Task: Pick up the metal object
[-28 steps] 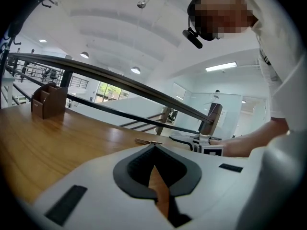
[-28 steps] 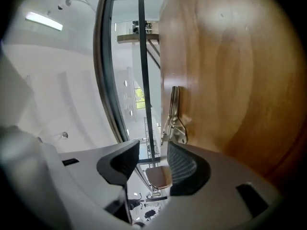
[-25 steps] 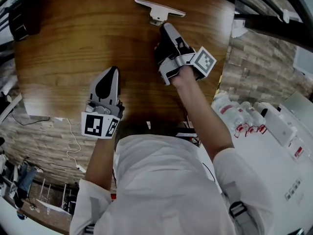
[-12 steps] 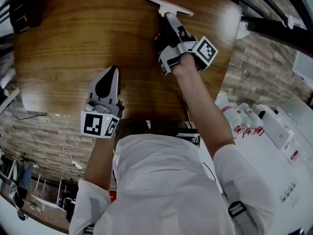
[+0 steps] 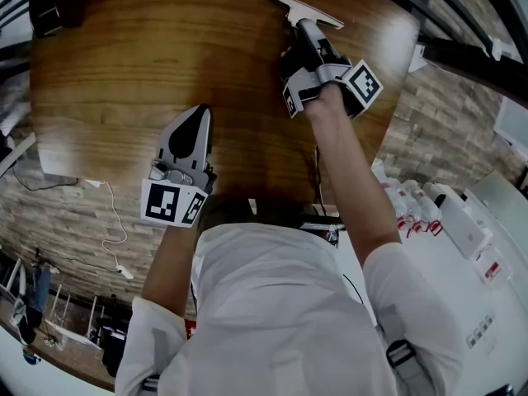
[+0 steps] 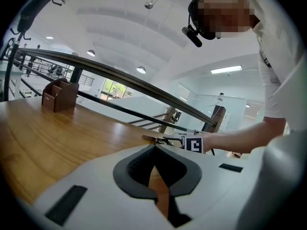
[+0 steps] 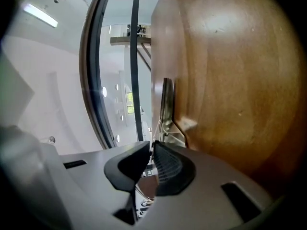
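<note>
My right gripper (image 5: 304, 26) has just clenched its jaws on the metal bracket (image 5: 301, 7) at the table's (image 5: 124, 73) far edge. Next I lift. My left gripper (image 5: 198, 112) is clenched, empty.

No word, number or brand can be read; the left cube (image 5: 172, 203), on the left hand-held gripper (image 5: 200, 110), and the right cube (image 5: 364, 83), on the right hand-held gripper (image 5: 304, 25), carry only black-and-white square markers, without letters; the bottles (image 5: 404, 200) beside the worktop (image 5: 107, 73) bear red labels, too small to read; likewise the red tags on the white boxes (image 5: 464, 221).
</note>
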The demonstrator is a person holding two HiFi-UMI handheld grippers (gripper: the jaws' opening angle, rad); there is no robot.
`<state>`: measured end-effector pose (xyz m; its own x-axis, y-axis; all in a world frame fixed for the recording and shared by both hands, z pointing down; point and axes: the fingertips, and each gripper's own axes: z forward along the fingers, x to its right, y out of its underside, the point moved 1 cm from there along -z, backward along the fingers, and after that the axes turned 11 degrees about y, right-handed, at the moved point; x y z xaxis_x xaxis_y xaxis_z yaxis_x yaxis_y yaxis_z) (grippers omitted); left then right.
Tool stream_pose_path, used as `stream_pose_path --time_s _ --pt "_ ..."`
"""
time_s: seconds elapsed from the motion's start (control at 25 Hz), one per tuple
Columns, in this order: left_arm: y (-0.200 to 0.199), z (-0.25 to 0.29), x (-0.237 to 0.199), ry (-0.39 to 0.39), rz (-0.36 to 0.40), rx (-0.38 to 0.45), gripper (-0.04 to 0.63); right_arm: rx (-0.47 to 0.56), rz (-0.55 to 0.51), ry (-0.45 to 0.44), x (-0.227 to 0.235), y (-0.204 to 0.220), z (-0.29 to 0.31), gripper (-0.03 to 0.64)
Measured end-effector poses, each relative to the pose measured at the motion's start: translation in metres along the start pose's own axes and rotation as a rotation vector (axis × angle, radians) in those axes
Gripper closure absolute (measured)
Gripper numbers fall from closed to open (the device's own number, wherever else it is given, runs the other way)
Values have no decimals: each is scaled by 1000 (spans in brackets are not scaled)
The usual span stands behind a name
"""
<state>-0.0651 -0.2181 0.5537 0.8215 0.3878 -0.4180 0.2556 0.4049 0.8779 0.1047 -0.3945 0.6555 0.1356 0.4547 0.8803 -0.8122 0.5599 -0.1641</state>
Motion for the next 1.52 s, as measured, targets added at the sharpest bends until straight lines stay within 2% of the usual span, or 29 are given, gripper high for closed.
stream_pose_path --time_s 0.28,0.44,0.6,0.88,1.0,1.16,1.32,1.52 --pt "-9 -19 -5 -5 0 17 581 -13 -89 -67 -22 9 -5 588" --pt "-16 -35 -9 -5 7 30 581 -15 -195 -111 -46 23 -16 588" --pt "-30 -50 -11 6 10 55 581 -6 -340 -159 -78 42 -36 588" --pt "-72 -79 4 65 32 115 581 53 -726 -275 -157 91 -97 588" --pt "-98 -92 17 104 53 143 581 98 -870 -338 -197 112 -133 588" --pt "-128 -106 31 163 95 169 581 189 -1010 -381 -237 136 -177 588" --pt "-149 -113 43 193 116 190 581 305 -1075 -355 -245 142 -215 588" --pt "-164 -115 73 213 129 209 581 416 -1240 -339 -244 139 -270 588"
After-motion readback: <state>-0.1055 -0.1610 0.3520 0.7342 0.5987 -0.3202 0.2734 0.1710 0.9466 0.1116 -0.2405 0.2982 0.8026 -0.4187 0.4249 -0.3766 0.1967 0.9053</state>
